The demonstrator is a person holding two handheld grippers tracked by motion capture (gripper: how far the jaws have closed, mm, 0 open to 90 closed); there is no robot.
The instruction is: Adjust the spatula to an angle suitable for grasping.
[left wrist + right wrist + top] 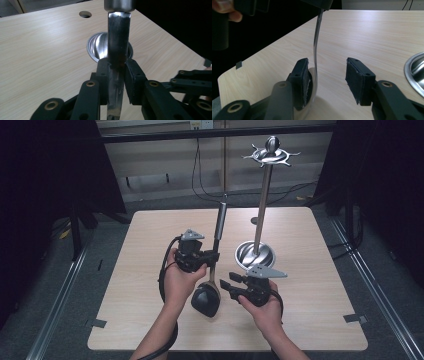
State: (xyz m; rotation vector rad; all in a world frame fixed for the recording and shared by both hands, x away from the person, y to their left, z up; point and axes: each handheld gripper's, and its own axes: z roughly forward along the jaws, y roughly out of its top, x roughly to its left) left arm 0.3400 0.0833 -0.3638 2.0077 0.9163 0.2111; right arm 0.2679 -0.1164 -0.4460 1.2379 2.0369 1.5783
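— Held by the left gripper (212, 257)?
— A ladle (210, 270): flat steel stem, darker grip at the top, black rounded bowl (205, 301) at the bottom. Hanging upright above the front middle of the table (150, 285), bowl low over the wood.
— Grip on it?
— Clenched on the flat steel stem (117, 50), just under the thicker grip; both pads pressed against the metal in the left gripper view.
— And the right gripper (231, 284)?
— Jaws apart, pads gripping nothing. Seen in the right gripper view close beside the lower stem (315, 50), which curves down past one pad (304, 80); touching or merely in front — cannot tell. Other pad well clear.
— Any writing or brand marks?
— Nothing readable on the ladle, the grippers or the stand.
— Containers?
— A shiny steel dish (255, 254) forming the base of a tall stand (264, 195), just right of the ladle; nothing lying in it apart from the pole rising from its middle. Hooked ring (271, 156) at the top of the pole, hooks bare.
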